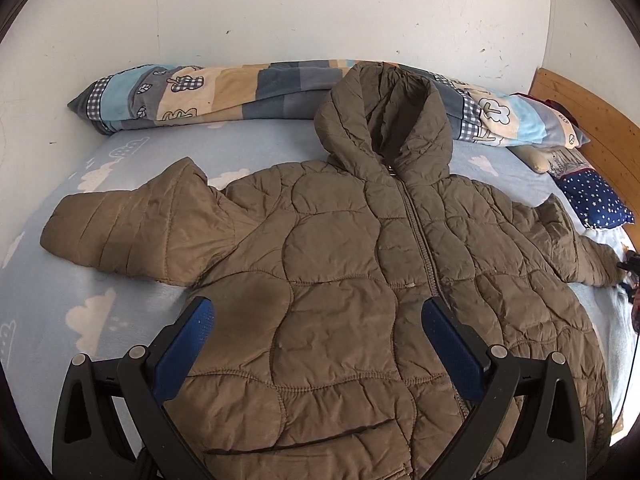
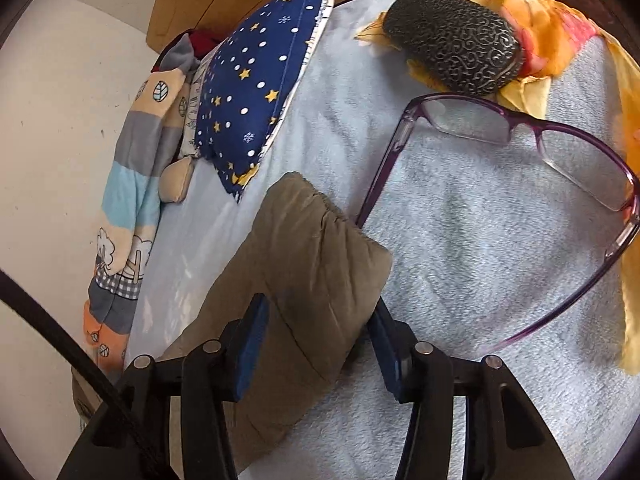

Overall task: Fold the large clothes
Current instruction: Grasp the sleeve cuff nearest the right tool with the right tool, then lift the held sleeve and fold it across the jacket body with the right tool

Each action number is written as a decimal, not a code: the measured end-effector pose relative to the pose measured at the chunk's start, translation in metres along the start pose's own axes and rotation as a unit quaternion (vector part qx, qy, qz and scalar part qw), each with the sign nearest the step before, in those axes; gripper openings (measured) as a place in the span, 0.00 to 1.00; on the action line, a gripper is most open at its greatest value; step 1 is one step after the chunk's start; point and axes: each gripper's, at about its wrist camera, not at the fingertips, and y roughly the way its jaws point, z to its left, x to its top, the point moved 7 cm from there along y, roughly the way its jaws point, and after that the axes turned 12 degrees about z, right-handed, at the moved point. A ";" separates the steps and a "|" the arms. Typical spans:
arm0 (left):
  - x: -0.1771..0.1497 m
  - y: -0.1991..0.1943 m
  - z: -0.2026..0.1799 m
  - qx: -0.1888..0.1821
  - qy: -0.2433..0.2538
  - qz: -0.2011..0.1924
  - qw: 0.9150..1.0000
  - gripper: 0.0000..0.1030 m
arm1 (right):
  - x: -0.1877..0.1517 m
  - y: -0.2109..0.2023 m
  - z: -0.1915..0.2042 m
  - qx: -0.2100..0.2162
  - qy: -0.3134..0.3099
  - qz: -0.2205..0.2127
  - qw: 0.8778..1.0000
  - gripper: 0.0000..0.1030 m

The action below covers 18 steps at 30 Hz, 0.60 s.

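A brown quilted hooded jacket (image 1: 352,280) lies flat, front up and zipped, on the bed with both sleeves spread out. My left gripper (image 1: 318,312) is open above the jacket's lower front, touching nothing. In the right wrist view my right gripper (image 2: 316,312) straddles the end of the jacket's right sleeve (image 2: 304,264), one finger on each side of the cuff. The jaws are still apart and I cannot tell whether they pinch the fabric.
A rolled patterned blanket (image 1: 240,92) lies along the wall behind the hood. A starry blue pillow (image 2: 256,80) sits by the wooden headboard (image 1: 592,128). Purple glasses (image 2: 520,168), a dark glasses case (image 2: 452,40) and an orange scarf (image 2: 560,20) lie beside the sleeve cuff.
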 end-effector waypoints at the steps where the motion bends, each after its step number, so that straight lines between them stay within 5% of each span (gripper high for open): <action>1: 0.000 0.000 -0.001 0.001 0.001 0.000 1.000 1.00 | 0.000 -0.002 0.003 -0.006 -0.005 -0.006 1.000 0.22; 11: 0.000 -0.011 -0.006 -0.004 -0.004 -0.014 1.000 1.00 | -0.017 -0.082 0.094 0.014 -0.061 -0.095 0.994 0.16; 18: 0.000 -0.020 -0.003 0.004 -0.006 -0.028 1.000 1.00 | -0.055 -0.147 0.194 0.036 -0.164 -0.161 0.973 0.16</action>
